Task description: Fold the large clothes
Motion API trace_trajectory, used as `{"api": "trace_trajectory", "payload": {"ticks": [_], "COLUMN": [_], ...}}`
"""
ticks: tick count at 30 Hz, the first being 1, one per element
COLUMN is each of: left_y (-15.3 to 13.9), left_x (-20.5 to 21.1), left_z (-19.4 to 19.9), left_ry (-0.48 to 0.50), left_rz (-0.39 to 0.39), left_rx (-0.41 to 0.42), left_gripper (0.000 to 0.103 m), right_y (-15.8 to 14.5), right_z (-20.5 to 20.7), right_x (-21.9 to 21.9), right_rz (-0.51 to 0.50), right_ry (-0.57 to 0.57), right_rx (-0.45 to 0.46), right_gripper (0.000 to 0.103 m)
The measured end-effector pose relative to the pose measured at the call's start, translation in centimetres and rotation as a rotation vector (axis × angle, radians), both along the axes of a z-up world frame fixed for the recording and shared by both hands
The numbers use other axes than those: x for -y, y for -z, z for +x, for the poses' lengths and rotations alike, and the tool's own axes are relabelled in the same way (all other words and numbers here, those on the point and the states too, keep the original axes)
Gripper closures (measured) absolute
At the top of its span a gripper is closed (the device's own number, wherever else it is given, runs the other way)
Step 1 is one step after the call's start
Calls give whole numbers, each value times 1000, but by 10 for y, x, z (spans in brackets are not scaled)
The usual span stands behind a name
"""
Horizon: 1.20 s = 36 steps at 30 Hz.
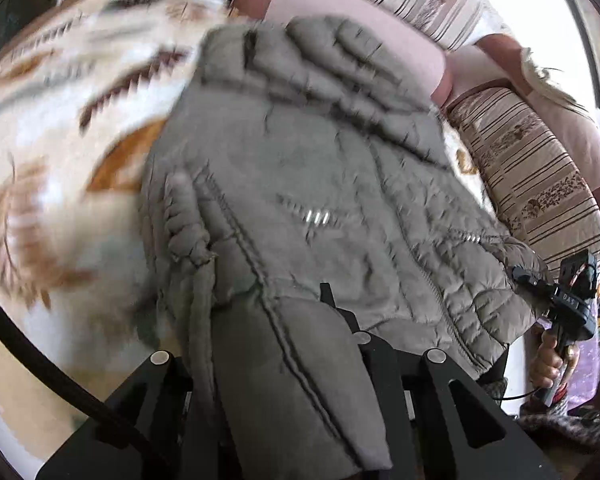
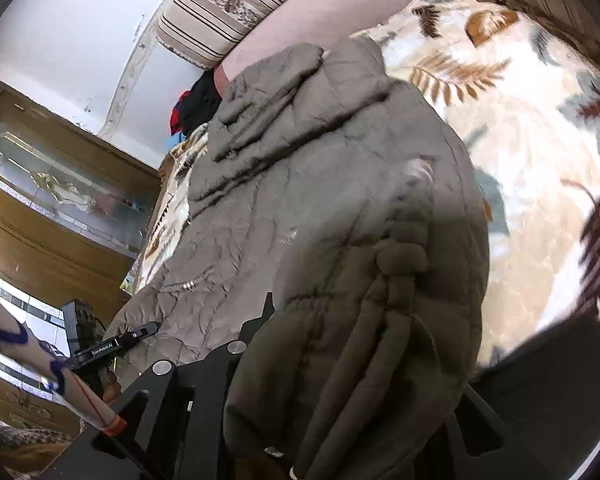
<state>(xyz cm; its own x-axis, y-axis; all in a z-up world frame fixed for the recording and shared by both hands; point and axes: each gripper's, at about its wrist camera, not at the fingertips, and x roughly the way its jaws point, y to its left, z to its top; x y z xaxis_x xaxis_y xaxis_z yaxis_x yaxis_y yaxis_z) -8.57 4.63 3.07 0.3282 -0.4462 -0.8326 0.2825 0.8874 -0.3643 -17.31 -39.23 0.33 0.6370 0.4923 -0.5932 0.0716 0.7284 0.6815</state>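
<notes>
Left wrist view showed a large grey-brown quilted jacket [image 1: 308,184] spread over a fleecy blanket [image 1: 71,92] printed with rust, brown and grey leaves on cream. The jacket's padded cloth was puffy and creased, stitched in narrow channels, with a short run of bright zipper teeth [image 1: 318,217] glinting near its middle and a knotted fabric cord [image 1: 187,228] lying in thick, rope-like lumps along one side. Its near hem draped over the left tool [image 1: 295,364], whose black fingers vanished under the cloth, so whether they were apart or clamped on the cloth could not be told. At the right edge of that view the right tool [image 1: 540,280], matte black with a handle gripped by a hand [image 1: 548,360], met the jacket's ribbed edge, though its grip was too small to judge. Behind the jacket lay striped cushions [image 1: 540,168] in beige with dark bands and floral panels. Seen from the right wrist, the same jacket [image 2: 300,184] rose in a rumpled mound, one sleeve [image 2: 267,92] folded across its top, the knotted cord [image 2: 400,256] hanging toward the lens. A thick fold buried the right tool [image 2: 340,384], hiding its fingers. The left tool [image 2: 131,334] touched the jacket's far edge, its fingertips hidden against the cloth. A carved wooden cabinet [image 2: 39,232] with patterned glass stood beyond.
</notes>
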Motion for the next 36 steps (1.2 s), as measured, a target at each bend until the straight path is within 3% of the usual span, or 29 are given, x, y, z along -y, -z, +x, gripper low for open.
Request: {"api": "trace_trajectory", "payload": {"ticks": [7, 14, 18, 23, 27, 31, 34, 36], "left_y": [-59, -75, -64, -51, -35, -2, -1, -12], "left_x": [20, 43, 49, 71, 85, 93, 83, 70], "left_z": [69, 186, 263, 334, 372, 394, 391, 386], "left_ry": [-5, -57, -152, -210, -233, -252, -257, -229], "left_rz": [2, 66, 43, 117, 169, 199, 111, -20], "left_rx": [163, 128, 29, 22, 59, 4, -8, -7], "left_gripper": [85, 84, 84, 84, 82, 80, 73, 58], "right_y": [-69, -112, -108, -93, -76, -52, -48, -55], "right_z": [73, 180, 245, 312, 357, 389, 390, 380], "right_x": [-5, -2, 5, 23, 44, 51, 55, 58], "right_rz": [-97, -196, -208, -229, -244, -246, -217, -202], "right_ry": [11, 71, 115, 196, 251, 236, 244, 264], "right_rx": [153, 165, 102, 22, -46, -128, -128, -86], "right_gripper": [82, 81, 80, 77, 77, 74, 69, 47]}}
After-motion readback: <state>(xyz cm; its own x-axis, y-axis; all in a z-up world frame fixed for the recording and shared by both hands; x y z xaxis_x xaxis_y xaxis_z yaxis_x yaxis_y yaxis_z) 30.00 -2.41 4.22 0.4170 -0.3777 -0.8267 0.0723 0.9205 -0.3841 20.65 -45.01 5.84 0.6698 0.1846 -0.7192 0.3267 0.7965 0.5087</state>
